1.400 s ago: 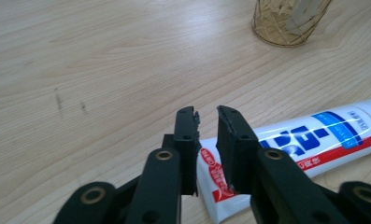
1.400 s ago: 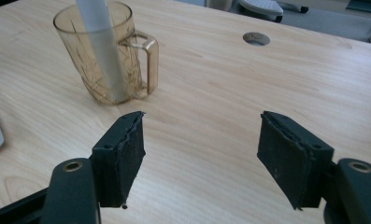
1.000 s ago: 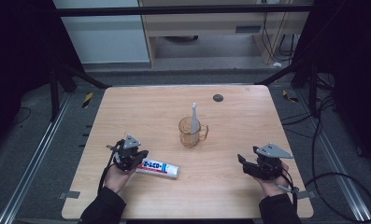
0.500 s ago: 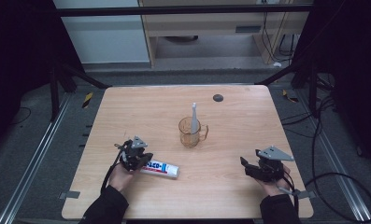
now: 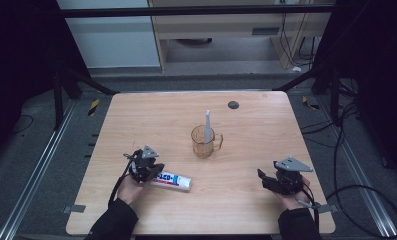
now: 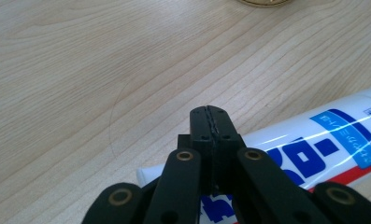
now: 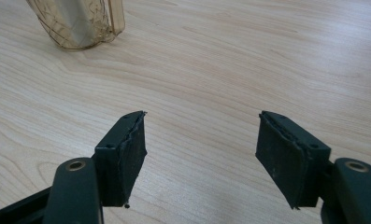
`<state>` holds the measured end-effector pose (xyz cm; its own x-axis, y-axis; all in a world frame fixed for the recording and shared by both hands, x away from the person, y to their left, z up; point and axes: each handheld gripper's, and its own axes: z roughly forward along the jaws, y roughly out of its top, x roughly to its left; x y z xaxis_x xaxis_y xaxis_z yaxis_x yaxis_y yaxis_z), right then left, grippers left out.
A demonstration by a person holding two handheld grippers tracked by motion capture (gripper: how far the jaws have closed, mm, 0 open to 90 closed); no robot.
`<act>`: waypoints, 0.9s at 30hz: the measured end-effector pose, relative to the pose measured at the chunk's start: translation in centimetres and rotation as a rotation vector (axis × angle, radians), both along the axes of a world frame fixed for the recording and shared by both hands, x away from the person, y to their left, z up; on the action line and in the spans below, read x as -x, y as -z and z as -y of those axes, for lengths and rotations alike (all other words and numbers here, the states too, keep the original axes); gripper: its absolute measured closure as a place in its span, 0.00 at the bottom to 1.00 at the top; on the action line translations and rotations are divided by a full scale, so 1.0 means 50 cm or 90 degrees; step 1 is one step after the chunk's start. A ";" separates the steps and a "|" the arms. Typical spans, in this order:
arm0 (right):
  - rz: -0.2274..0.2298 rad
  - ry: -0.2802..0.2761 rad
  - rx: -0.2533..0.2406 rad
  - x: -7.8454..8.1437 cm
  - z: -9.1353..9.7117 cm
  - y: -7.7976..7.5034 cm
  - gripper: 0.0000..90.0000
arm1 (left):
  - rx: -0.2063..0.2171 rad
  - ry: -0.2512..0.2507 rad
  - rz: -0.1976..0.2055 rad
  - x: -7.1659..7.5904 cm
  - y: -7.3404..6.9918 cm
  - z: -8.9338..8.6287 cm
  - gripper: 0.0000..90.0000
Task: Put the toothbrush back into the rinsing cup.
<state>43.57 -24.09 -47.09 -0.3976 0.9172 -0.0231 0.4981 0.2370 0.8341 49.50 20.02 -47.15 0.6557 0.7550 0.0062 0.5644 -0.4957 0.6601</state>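
A white toothpaste tube (image 5: 172, 180) with blue and red print lies flat on the wooden table (image 5: 136, 120), front left of centre. My left gripper (image 5: 155, 174) sits over the tube's left end. In the left gripper view its jaws are pressed together with nothing between them (image 6: 210, 116), and the tube (image 6: 314, 149) lies under and to the right of them. A clear amber mug (image 5: 204, 141) stands mid-table with a white toothbrush (image 5: 207, 125) upright in it. My right gripper (image 5: 264, 179) rests at the front right, open, over bare wood (image 7: 202, 140); the mug (image 7: 75, 23) is ahead to its left.
A small dark round disc (image 5: 233, 104) lies near the table's far edge. Metal rails run along both sides of the table, and cables trail on the floor at the right. Wide bare wood lies between the two grippers.
My left gripper has shifted a little to the right, onto the tube's end. The right gripper has barely moved and stays open.
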 end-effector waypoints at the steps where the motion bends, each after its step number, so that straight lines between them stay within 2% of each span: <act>1: 0.000 0.000 0.002 0.000 0.001 0.001 0.37 | -0.002 0.004 0.001 0.001 -0.001 0.002 0.99; 4: -0.003 0.003 0.002 0.000 0.002 0.002 0.37 | -0.001 0.004 0.000 0.005 -0.002 0.009 0.99; 9: -0.003 0.004 0.003 -0.001 0.003 0.001 0.37 | 0.029 0.018 0.003 0.015 -0.014 0.029 0.99; 12: -0.006 0.004 0.003 -0.001 0.003 0.002 0.37 | 0.037 0.035 -0.002 0.019 -0.015 0.051 0.99; 17: -0.006 0.002 0.005 -0.002 0.002 0.003 0.37 | 0.034 0.064 -0.011 0.028 -0.012 0.091 0.99; 27: -0.011 0.002 0.008 -0.003 0.004 0.005 0.37 | 0.048 0.078 -0.021 0.033 -0.013 0.110 0.99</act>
<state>43.73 -24.27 -47.33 -0.3958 0.9179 -0.0274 0.5125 0.2455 0.8228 47.87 14.53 -46.52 0.7418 0.6669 -0.0700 0.5244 -0.5119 0.6804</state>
